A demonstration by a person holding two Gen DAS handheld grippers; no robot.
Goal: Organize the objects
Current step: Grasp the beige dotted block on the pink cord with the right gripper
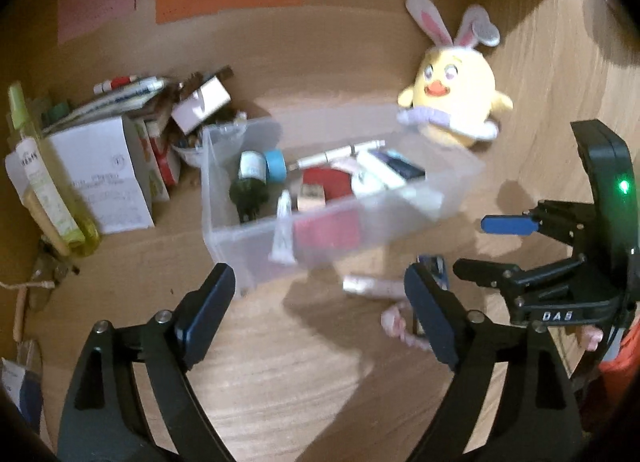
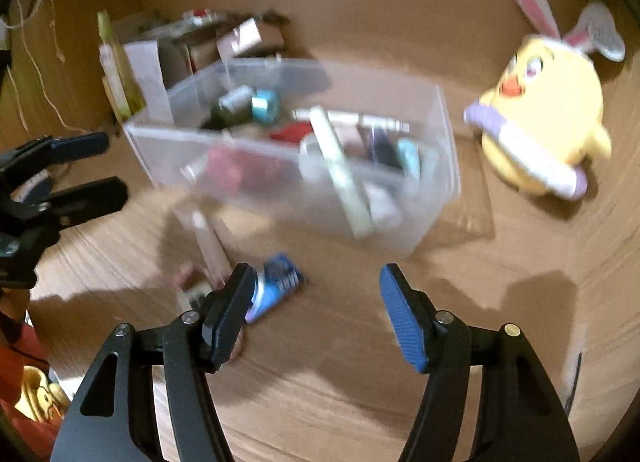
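Stock on the wooden desk, with progress noted.

Item 1: clear plastic bin, at 12 o'clock from my left gripper. Already filled in part: a dark bottle, a blue tape roll, a white pen, a red box, a white tube leaning on the front wall, and some pale packets toward its 3 o'clock end (too blurred to name). I judge this the bulk of the sorting, done.

Item 2: loose goods still on the desk, just in front of the bin. A pinkish tube lies at about 1 o'clock from my left gripper; a blue packet lies at 11 o'clock from my right gripper, touching or just beside its left finger; something small and pink sits near them, unclear. These are what is left, as I read it.

Item 3: clutter pile at 10 o'clock (white box, markers, a yellow-green bottle). Whether it belongs to the task I cannot tell.

Item 4: yellow chick plush with rabbit ears, at 1 o'clock, behind the bin's far corner, upright, apart from the loose goods.

Item 5: my left gripper, fingers spread wide, holding nothing, hovering over bare desk.

Item 6: my right gripper, fingers likewise apart and empty (its view is heavily motion-blurred).

Estimate: well past halfway; a few small pieces remain to be lifted into the bin.
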